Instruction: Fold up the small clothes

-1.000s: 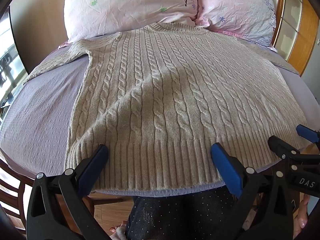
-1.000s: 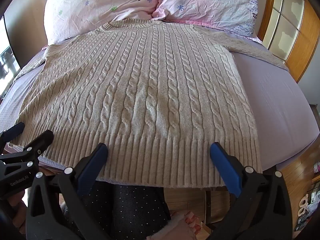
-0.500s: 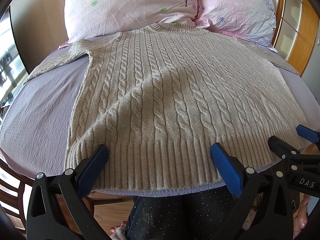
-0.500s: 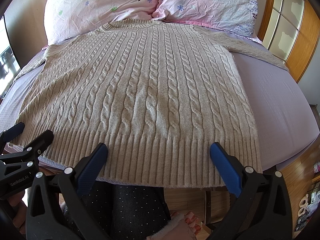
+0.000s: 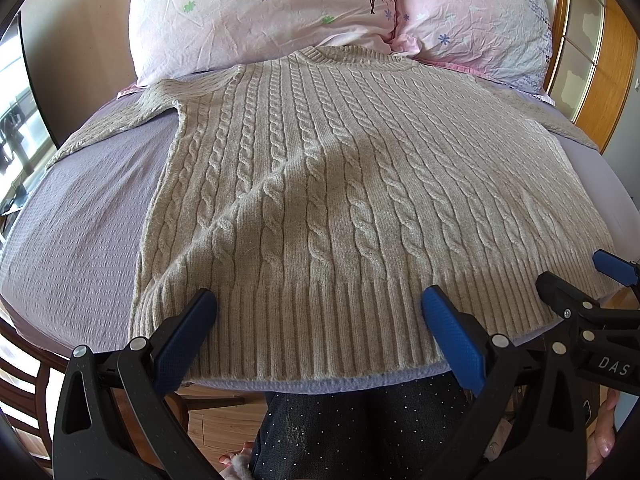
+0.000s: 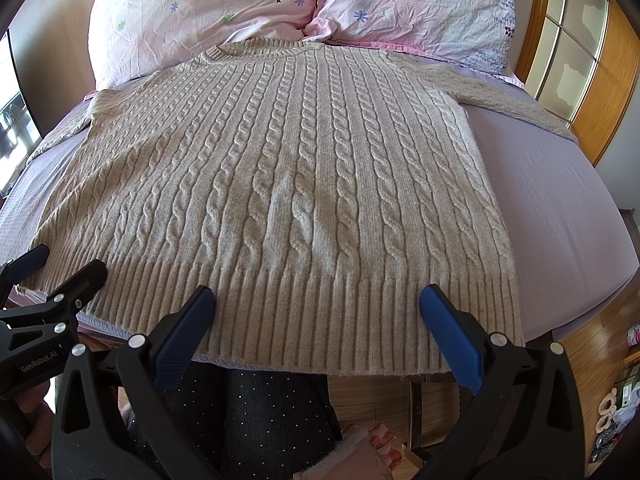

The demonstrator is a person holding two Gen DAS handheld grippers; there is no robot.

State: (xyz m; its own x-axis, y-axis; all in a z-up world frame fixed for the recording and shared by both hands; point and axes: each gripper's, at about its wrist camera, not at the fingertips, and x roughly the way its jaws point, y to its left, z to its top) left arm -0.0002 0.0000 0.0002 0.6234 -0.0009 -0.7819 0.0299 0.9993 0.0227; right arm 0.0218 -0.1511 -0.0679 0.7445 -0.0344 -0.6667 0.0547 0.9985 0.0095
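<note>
Folding not started. Beige cable-knit sweater (image 5: 340,184) lies flat on the bed (image 5: 80,220), collar at 12 o'clock against the pillows (image 5: 260,12), sleeves spread. Left gripper (image 5: 318,324) and right gripper (image 6: 316,320) hover at the 6 o'clock hem, jaws wide, holding nothing.

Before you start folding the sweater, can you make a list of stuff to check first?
1. Sweater lies flat, face up on the bed: ok.
2. Sleeves spread out to both sides: ok, though their ends run out of view.
3. Left gripper open, nothing held: ok.
4. Right gripper open, nothing held: ok.
5. Both grippers sit at the hem, one toward each corner: ok.
6. Pillows clear of the collar: not ok, the collar touches them.
</note>
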